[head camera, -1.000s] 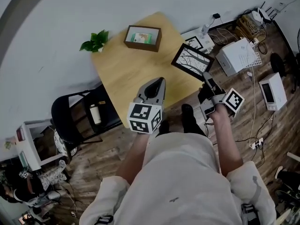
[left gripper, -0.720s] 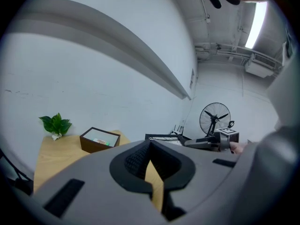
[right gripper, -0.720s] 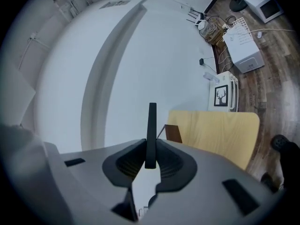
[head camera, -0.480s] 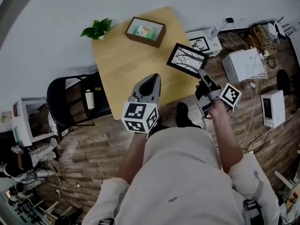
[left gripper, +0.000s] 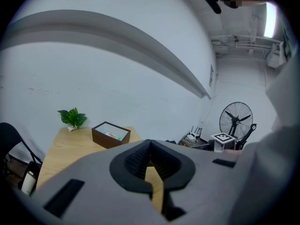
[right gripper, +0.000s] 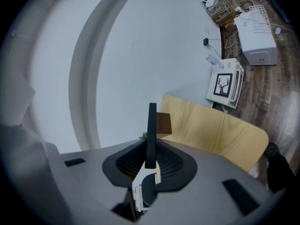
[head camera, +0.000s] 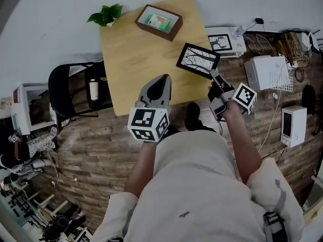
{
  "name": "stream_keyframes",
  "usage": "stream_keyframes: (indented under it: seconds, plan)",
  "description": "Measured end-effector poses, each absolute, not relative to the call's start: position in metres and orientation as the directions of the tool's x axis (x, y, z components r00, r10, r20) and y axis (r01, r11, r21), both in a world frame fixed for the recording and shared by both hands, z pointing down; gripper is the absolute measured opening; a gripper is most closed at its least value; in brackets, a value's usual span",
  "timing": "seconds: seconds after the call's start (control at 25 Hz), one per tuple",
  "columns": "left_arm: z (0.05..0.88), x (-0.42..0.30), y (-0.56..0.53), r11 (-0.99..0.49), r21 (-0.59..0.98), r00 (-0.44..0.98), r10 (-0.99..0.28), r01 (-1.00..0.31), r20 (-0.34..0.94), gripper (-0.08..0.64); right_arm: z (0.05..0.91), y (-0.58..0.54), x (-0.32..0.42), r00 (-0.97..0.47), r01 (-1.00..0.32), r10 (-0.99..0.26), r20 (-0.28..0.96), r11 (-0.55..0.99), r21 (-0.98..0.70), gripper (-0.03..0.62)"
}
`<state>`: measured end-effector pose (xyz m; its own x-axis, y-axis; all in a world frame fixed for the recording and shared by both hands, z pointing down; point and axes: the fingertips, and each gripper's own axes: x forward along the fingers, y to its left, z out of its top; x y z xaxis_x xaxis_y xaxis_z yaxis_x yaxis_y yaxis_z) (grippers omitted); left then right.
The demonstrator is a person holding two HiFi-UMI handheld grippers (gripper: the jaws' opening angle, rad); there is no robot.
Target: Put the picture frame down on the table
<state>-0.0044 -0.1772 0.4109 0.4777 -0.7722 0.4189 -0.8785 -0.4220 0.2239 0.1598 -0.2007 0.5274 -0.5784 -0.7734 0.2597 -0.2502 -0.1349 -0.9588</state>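
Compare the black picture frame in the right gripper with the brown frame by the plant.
The black picture frame is thin, with a black-and-white branch drawing; the brown frame is deep and boxy, with a green picture. The black picture frame is clamped at its edge by the right gripper over the table's right side; the brown frame lies at the far edge. Both are rectangular.

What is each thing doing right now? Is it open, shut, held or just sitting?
Picture frame: gripped by one edge, over the table's side.
Right gripper: shut on the picture frame.
Left gripper: shut, empty.
Brown box: sitting on the table.
Plant: upright at the table's corner.
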Motion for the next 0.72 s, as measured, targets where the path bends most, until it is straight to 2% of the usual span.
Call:
stream_keyframes:
  seconds: [0.72]
  plan:
    - [0.434,0.012,-0.177,-0.362,0.201,0.414,-0.783,-0.91,0.465,0.006,0.596,-0.216,0.17,-0.618,-0.353,-0.705,0.346,-0.145,-0.924,0.066]
